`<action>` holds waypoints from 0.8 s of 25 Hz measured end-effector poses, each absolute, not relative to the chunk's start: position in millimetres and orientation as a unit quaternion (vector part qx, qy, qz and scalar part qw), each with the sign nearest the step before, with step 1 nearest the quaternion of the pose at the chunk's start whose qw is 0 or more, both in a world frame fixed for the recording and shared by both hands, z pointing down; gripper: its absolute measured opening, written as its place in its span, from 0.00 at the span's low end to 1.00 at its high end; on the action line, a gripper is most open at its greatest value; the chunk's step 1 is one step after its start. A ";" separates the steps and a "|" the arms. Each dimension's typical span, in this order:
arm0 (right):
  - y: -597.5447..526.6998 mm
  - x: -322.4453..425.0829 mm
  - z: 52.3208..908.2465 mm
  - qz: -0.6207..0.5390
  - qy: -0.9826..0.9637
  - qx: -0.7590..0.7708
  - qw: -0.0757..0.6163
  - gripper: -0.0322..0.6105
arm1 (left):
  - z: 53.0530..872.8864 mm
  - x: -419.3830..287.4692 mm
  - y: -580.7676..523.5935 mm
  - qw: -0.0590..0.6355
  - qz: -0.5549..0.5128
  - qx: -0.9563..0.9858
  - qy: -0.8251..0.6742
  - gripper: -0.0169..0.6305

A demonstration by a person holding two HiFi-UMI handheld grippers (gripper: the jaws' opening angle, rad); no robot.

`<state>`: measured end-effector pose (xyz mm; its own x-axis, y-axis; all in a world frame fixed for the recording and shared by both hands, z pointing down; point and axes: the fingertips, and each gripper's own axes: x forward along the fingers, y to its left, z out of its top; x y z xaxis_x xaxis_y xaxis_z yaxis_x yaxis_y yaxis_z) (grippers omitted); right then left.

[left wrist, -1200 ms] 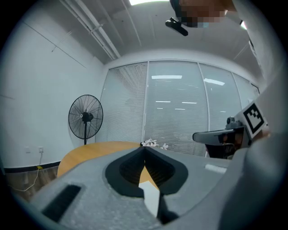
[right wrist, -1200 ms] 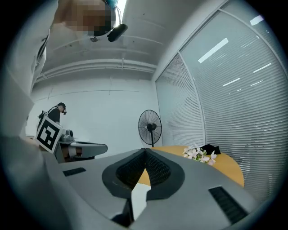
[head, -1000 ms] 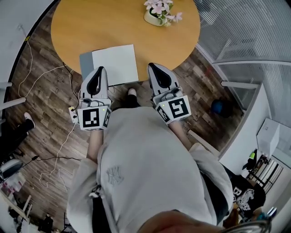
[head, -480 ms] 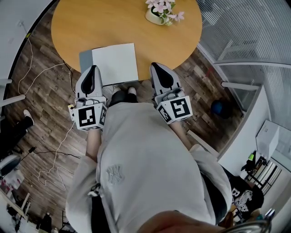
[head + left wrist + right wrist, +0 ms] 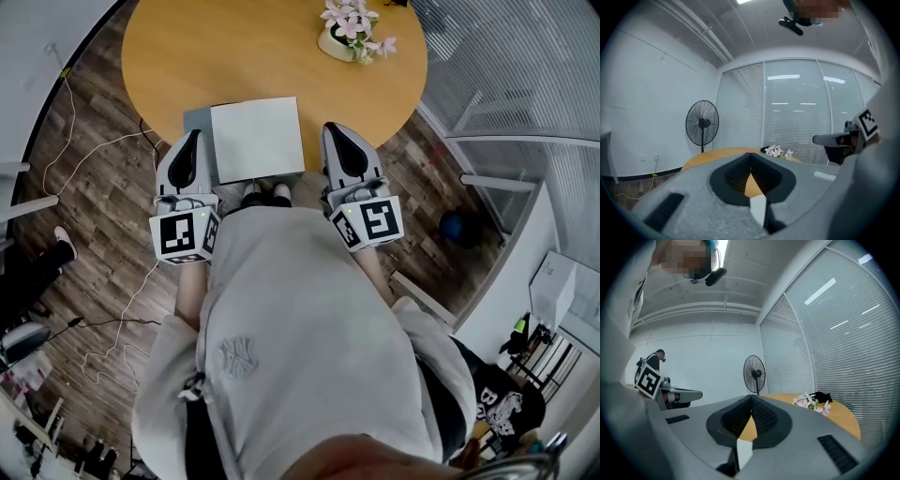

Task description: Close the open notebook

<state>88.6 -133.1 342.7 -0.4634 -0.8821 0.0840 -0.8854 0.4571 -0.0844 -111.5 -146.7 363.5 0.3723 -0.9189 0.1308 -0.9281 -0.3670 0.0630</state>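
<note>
The open notebook lies at the near edge of the round orange table, showing a white page with a strip of grey cover on its left. My left gripper is shut and empty, its tip over that grey strip beside the page. My right gripper is also shut and empty, just off the page's right edge. In the left gripper view the left gripper has its jaws together, with table and white page showing beneath. The right gripper view shows the right gripper closed the same way.
A pot of pink flowers stands at the table's far right. A standing fan is beyond the table. White cables trail over the wood floor at left. Glass walls with blinds rise at right.
My left gripper has slid left, off the white page onto the grey cover strip. The right gripper has kept its place beside the page's right edge. Both stayed shut.
</note>
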 end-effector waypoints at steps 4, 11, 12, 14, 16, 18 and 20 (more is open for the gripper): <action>-139.0 79.8 339.2 0.056 -0.850 0.523 0.012 0.04 | 360.9 -129.0 -153.3 0.062 0.033 0.824 -0.562 0.05; -146.9 77.6 338.8 0.050 -0.841 0.538 0.015 0.04 | 364.6 -147.2 -161.0 0.071 0.028 0.818 -0.570 0.05; -147.4 77.2 338.9 0.050 -0.841 0.539 0.016 0.04 | 366.3 -150.4 -161.3 0.073 0.029 0.816 -0.573 0.05; -148.3 76.1 341.0 0.054 -0.840 0.539 0.019 0.04 | 371.0 -155.7 -160.8 0.078 0.032 0.812 -0.578 0.05; -148.8 74.4 343.3 0.058 -0.841 0.538 0.023 0.04 | 375.8 -159.5 -159.6 0.087 0.033 0.810 -0.580 0.05; -148.8 71.5 344.3 0.061 -0.841 0.537 0.026 0.04 | 380.5 -162.9 -158.0 0.098 0.035 0.807 -0.581 0.05; -147.2 67.0 345.4 0.062 -0.842 0.535 0.030 0.04 | 387.0 -166.0 -154.5 0.110 0.043 0.805 -0.581 0.05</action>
